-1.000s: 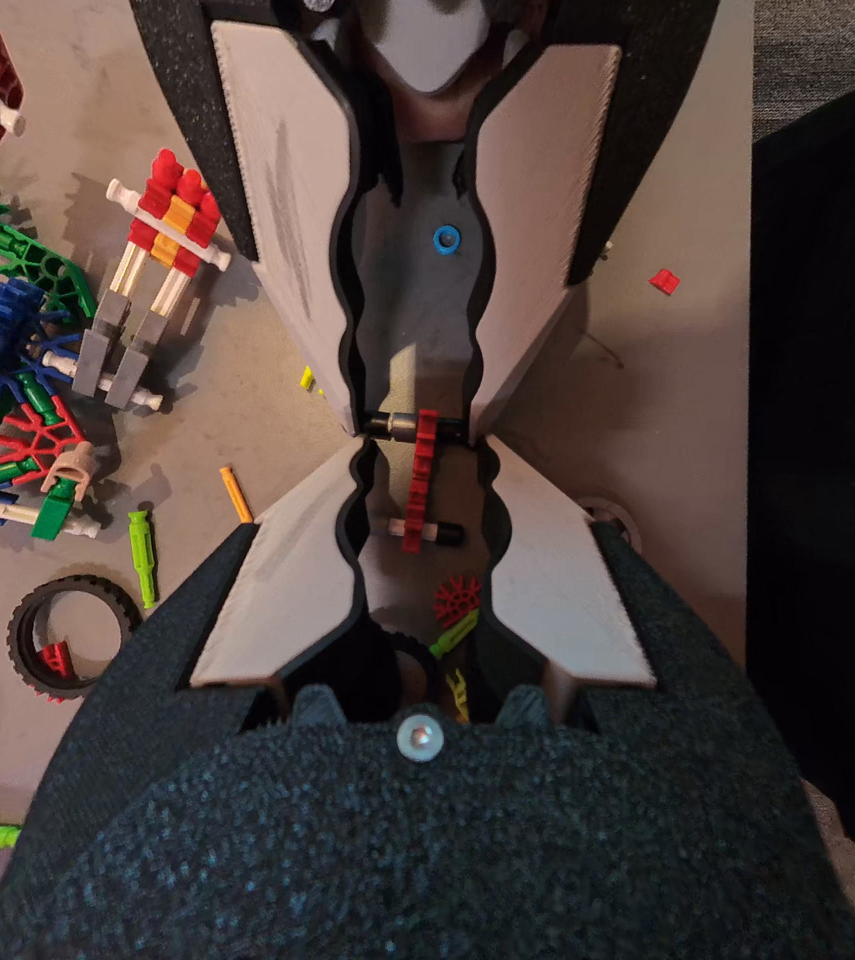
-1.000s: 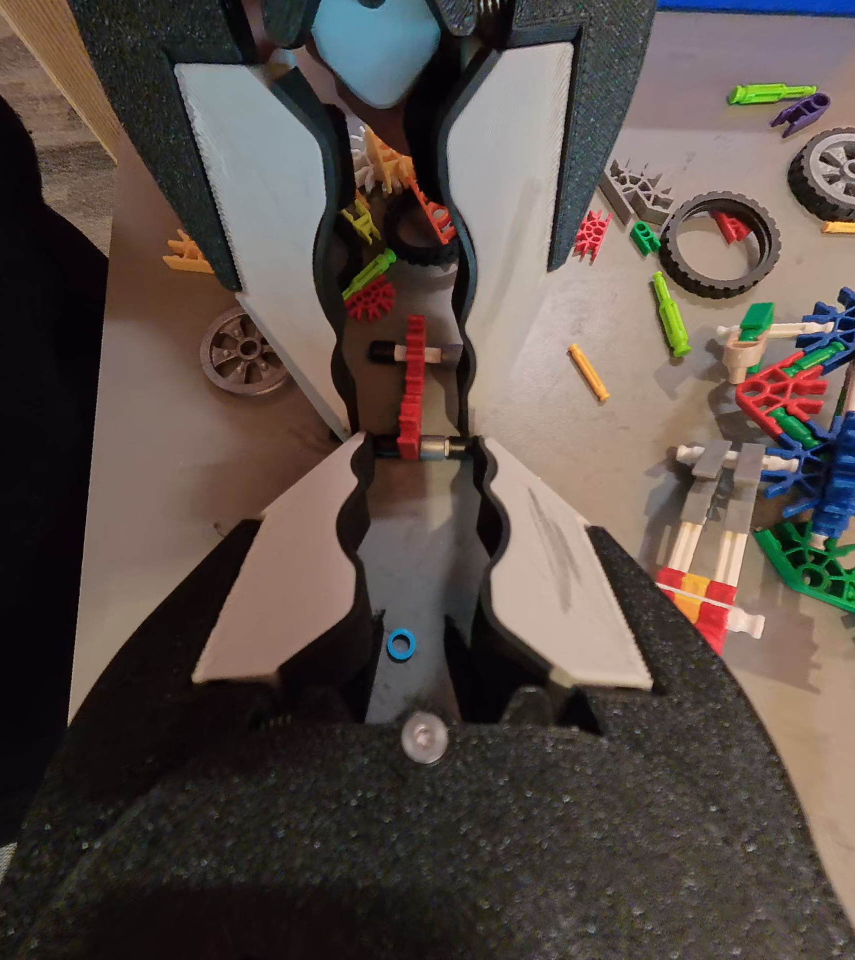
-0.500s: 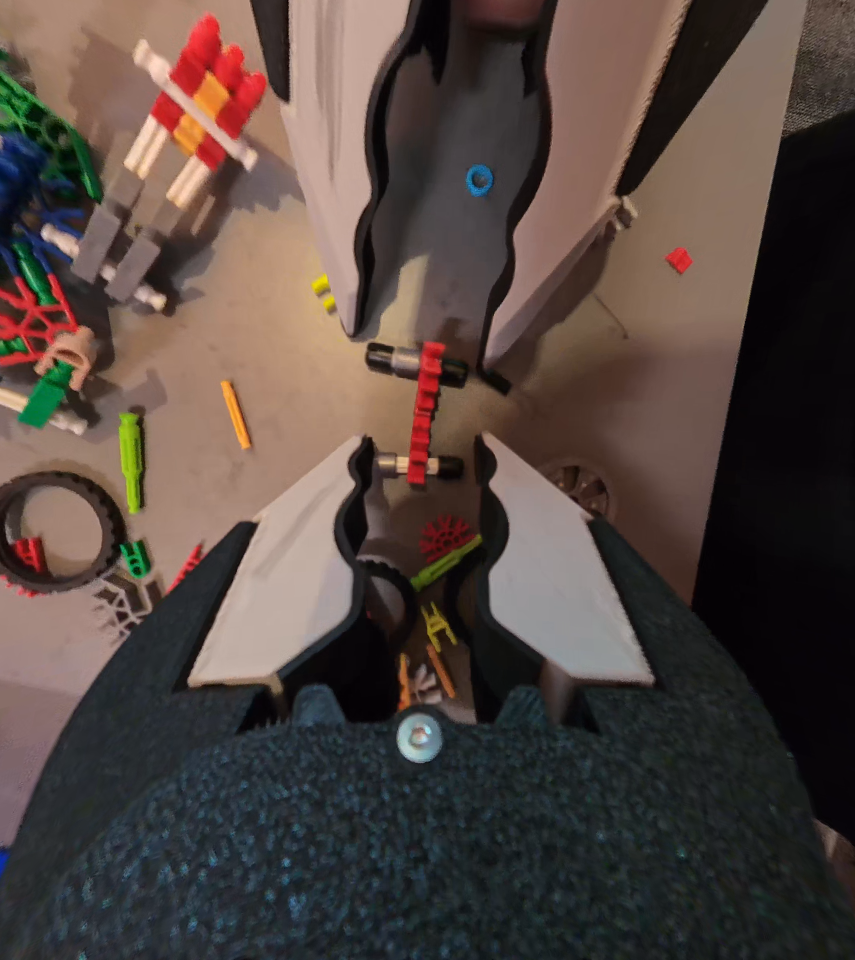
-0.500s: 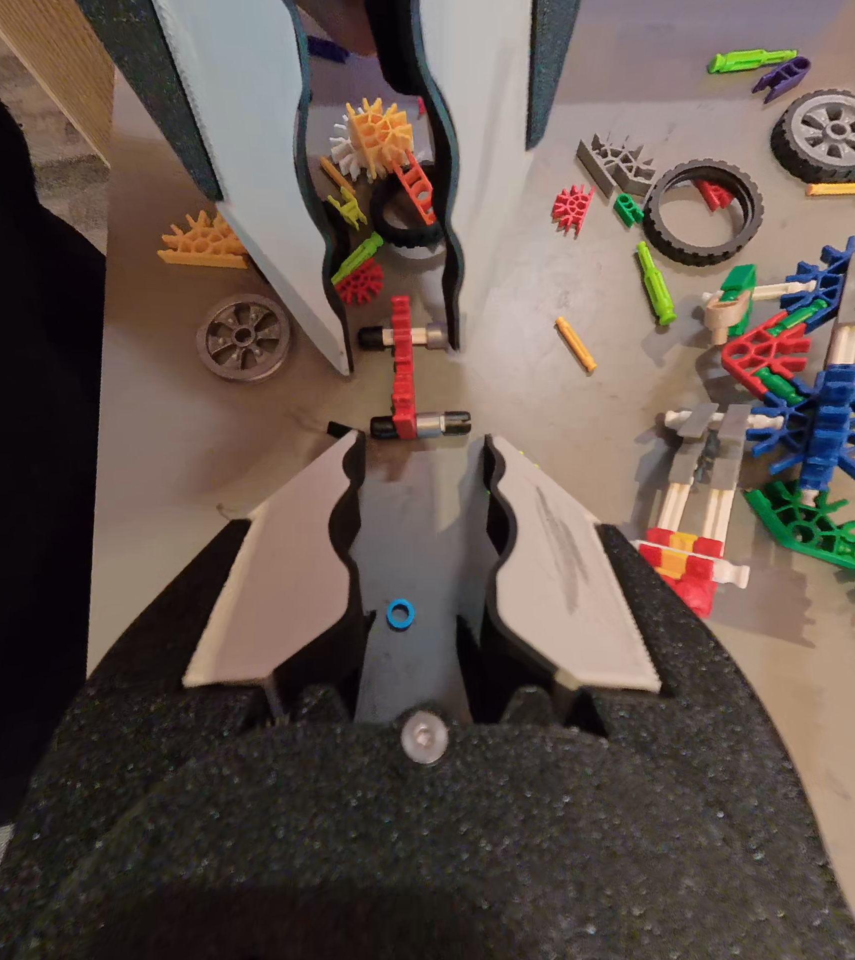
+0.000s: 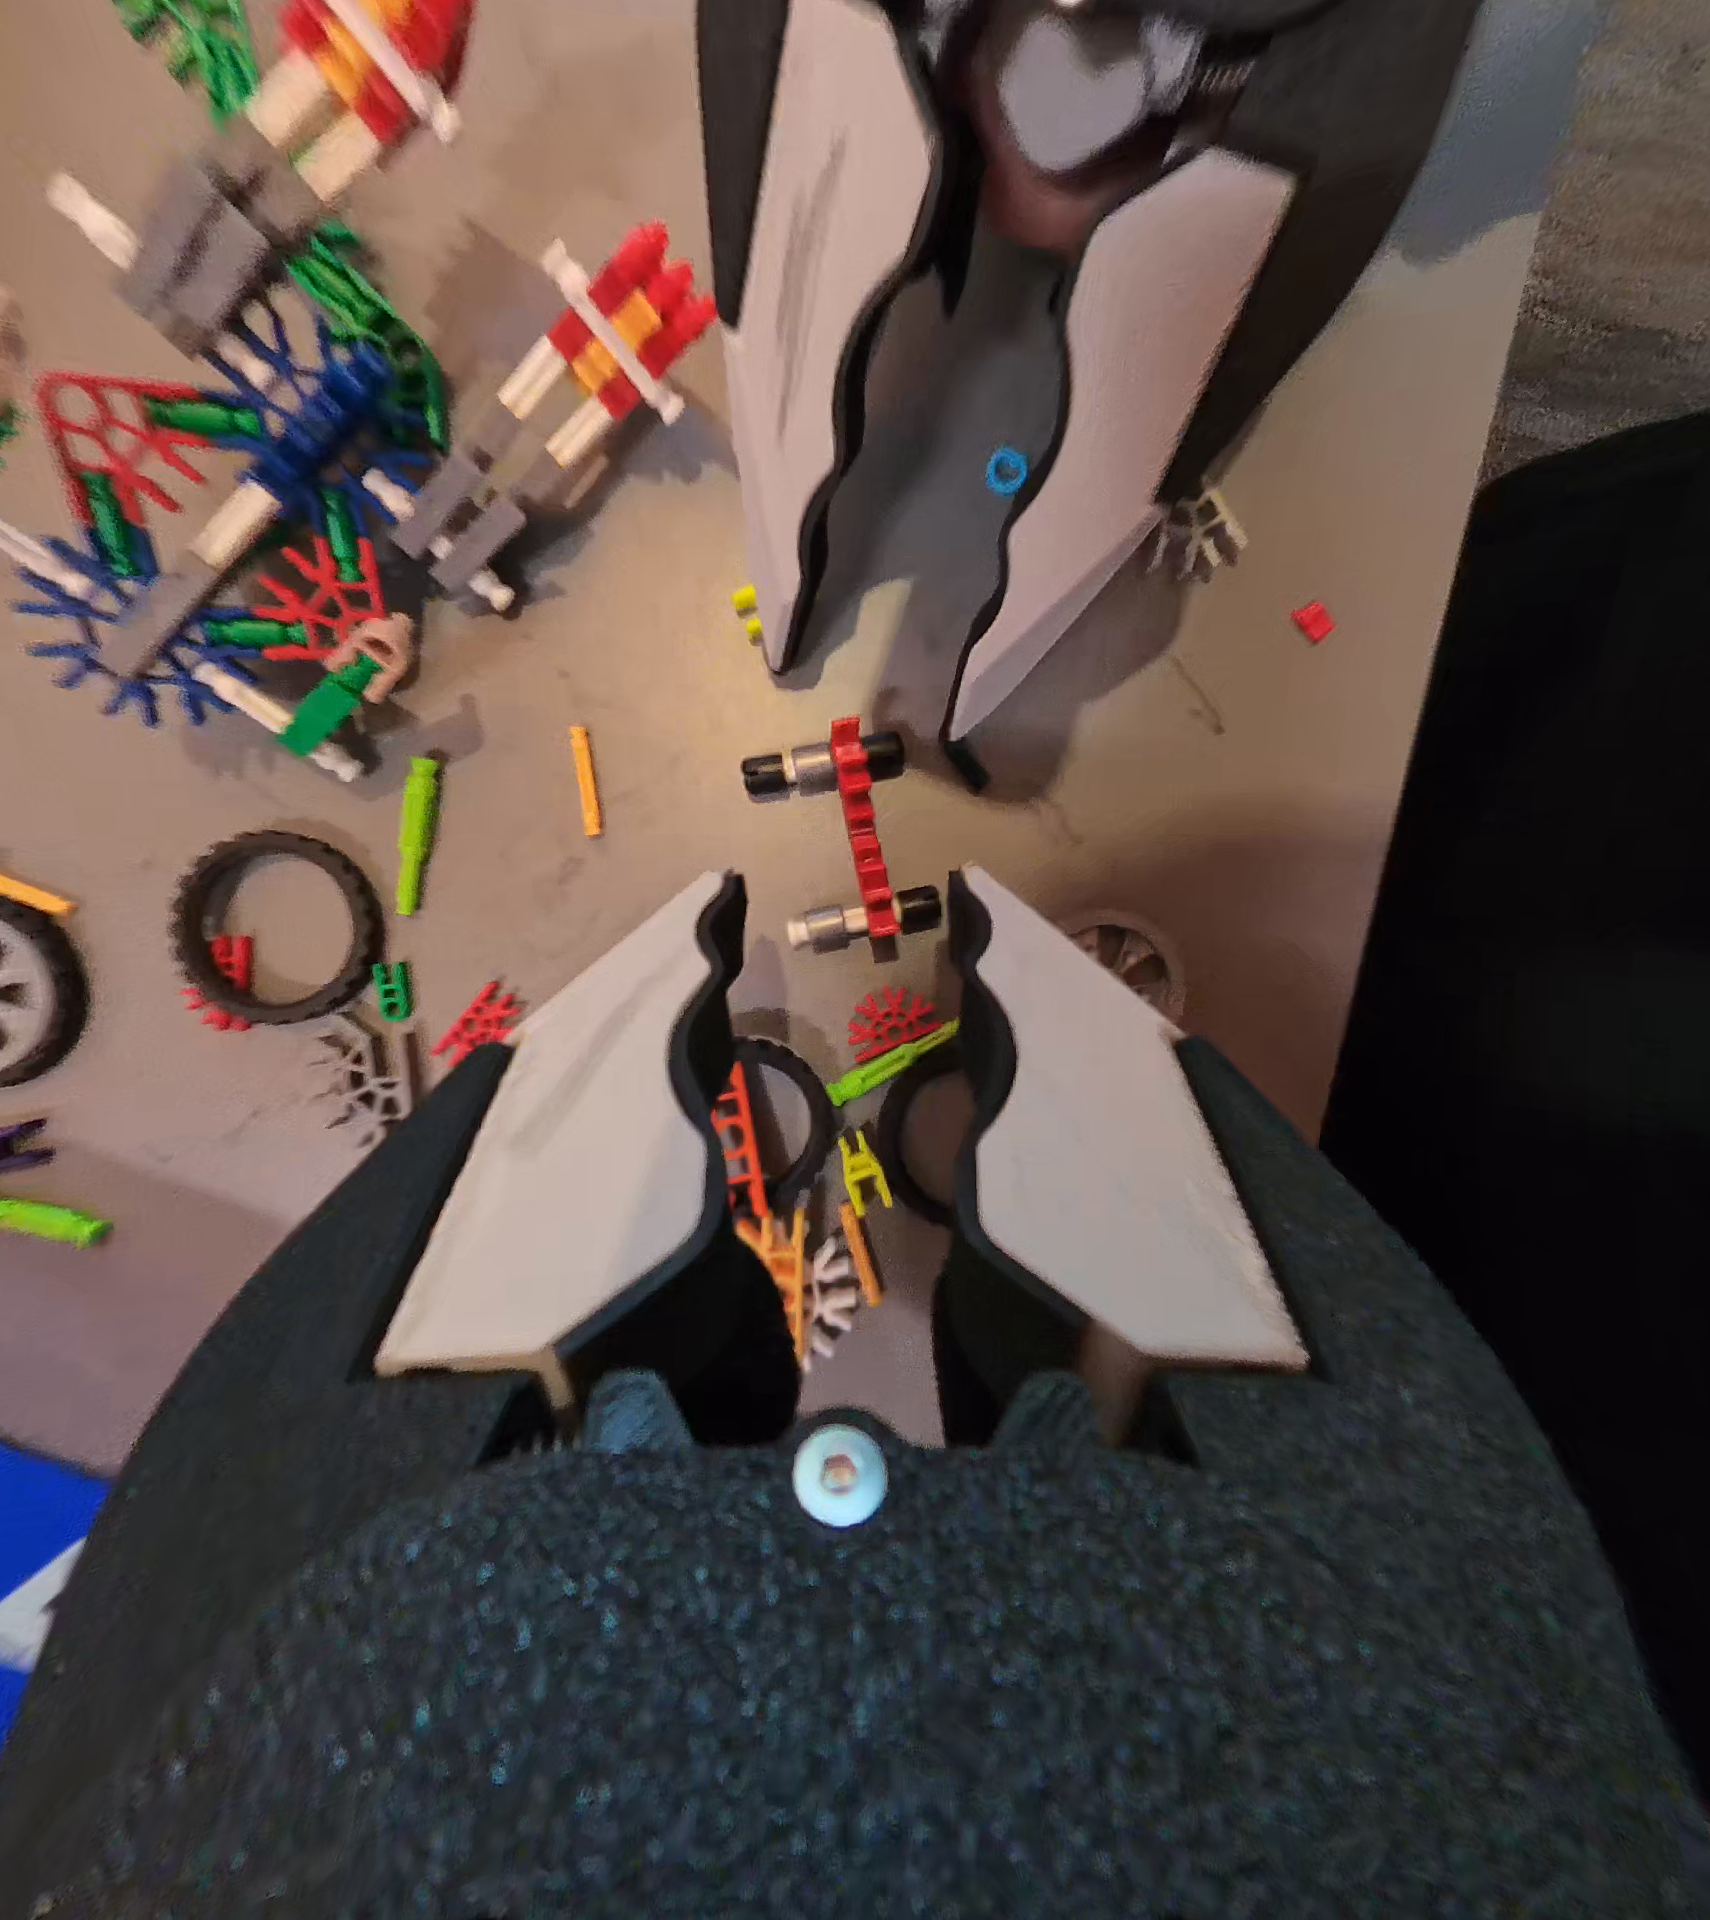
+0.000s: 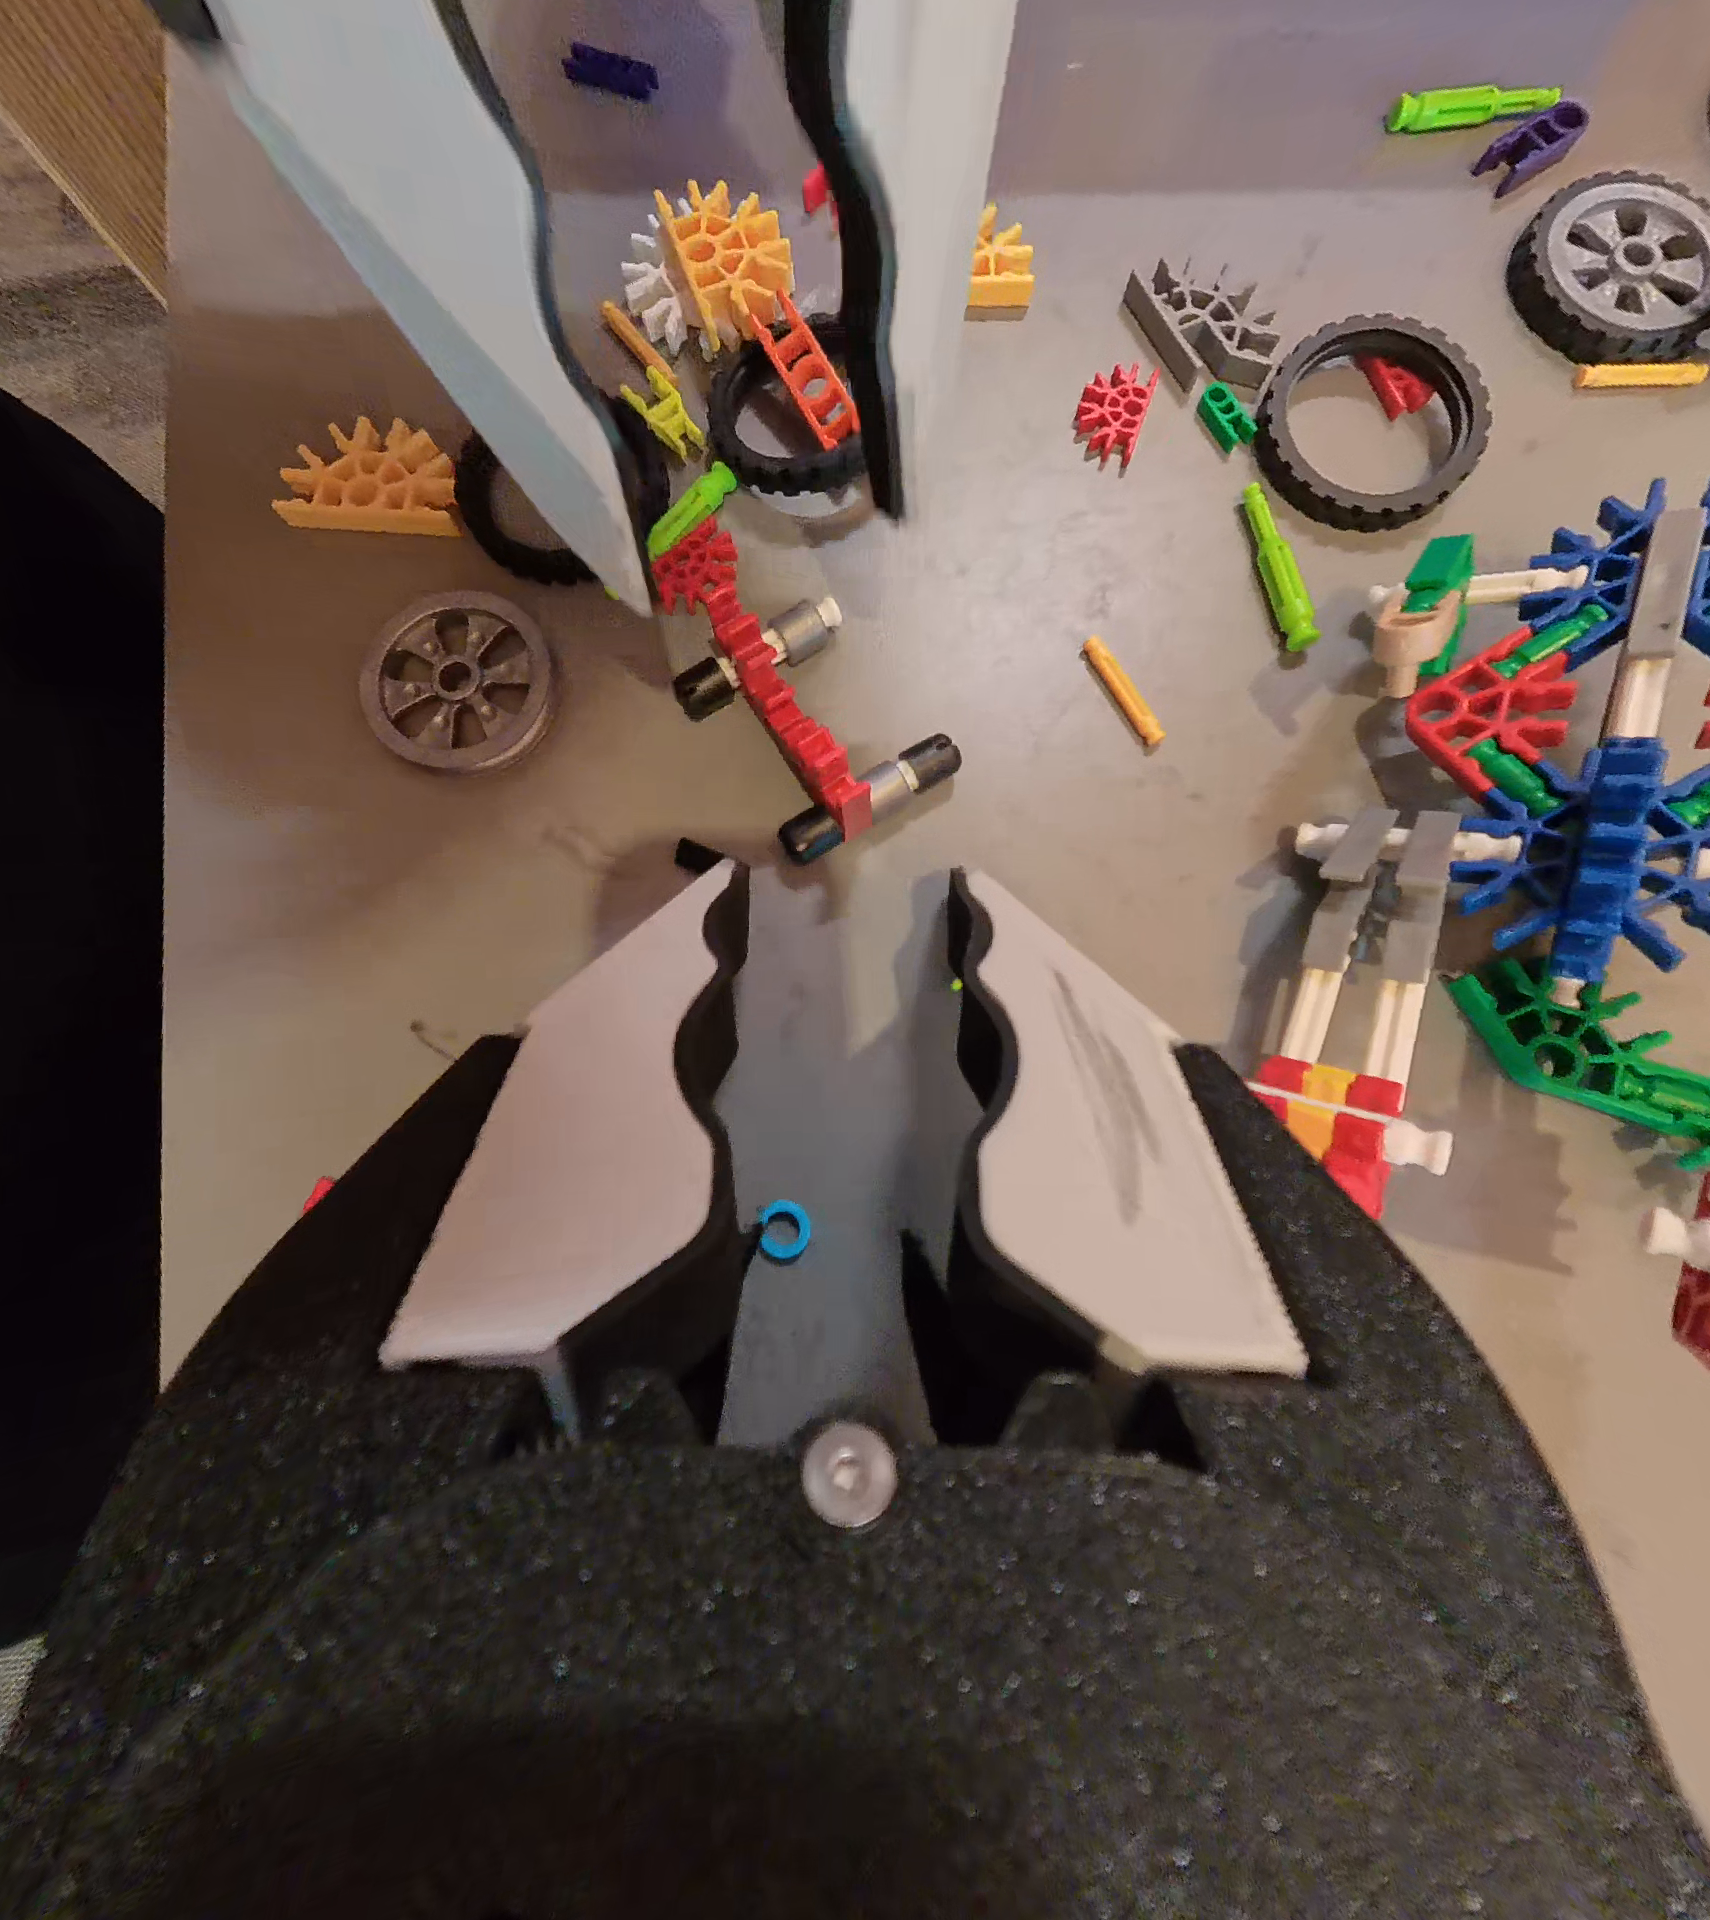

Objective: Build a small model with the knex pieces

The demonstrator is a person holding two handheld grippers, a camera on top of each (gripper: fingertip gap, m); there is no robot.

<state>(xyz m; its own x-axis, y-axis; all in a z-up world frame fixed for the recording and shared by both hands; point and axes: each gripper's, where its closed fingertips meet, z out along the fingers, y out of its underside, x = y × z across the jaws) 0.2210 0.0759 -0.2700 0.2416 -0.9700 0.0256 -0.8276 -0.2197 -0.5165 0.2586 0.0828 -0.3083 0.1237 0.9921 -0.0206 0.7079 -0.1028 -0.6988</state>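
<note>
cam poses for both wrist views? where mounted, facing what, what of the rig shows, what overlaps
Left wrist view: on the left gripper, looking down its open fingers at the grey table; right gripper opposite.
Right wrist view: on the right gripper, facing the other way; left gripper opposite.
Shared: red strip with two black-and-silver rods lying between them, blue ring, loose tyre.

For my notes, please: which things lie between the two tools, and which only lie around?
Between the tools: red piece; left tool and right tool, both open and empty.
Around: tyre, wheel, orange rod, model.
</note>
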